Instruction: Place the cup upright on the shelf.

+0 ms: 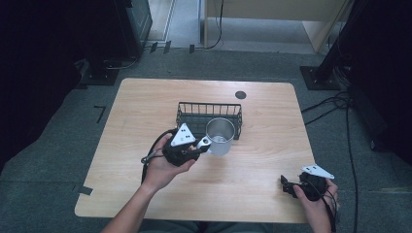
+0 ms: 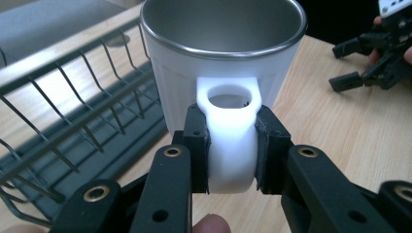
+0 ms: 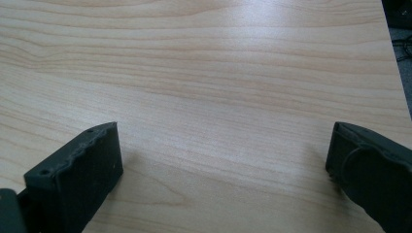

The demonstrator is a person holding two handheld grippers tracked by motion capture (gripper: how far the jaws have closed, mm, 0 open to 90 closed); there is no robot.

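A white mug (image 1: pixel 221 137) with a steel lining stands upright just in front of the black wire basket (image 1: pixel 209 109). My left gripper (image 1: pixel 202 144) is shut on the mug's white handle (image 2: pixel 230 141), one black pad on each side of it. The mug (image 2: pixel 223 53) sits right beside the basket's wire wall (image 2: pixel 73 111). My right gripper (image 1: pixel 288 187) rests near the table's front right corner, its jaws wide open over bare wood (image 3: pixel 223 160) with nothing between them. It also appears far off as the other gripper (image 2: pixel 374 63) in the left gripper view.
The light wooden table (image 1: pixel 145 107) has a small dark disc (image 1: pixel 240 95) near its back edge. Grey carpet, cables (image 1: pixel 335 104) and black stands surround it. A wooden cabinet (image 1: pixel 272 22) stands beyond.
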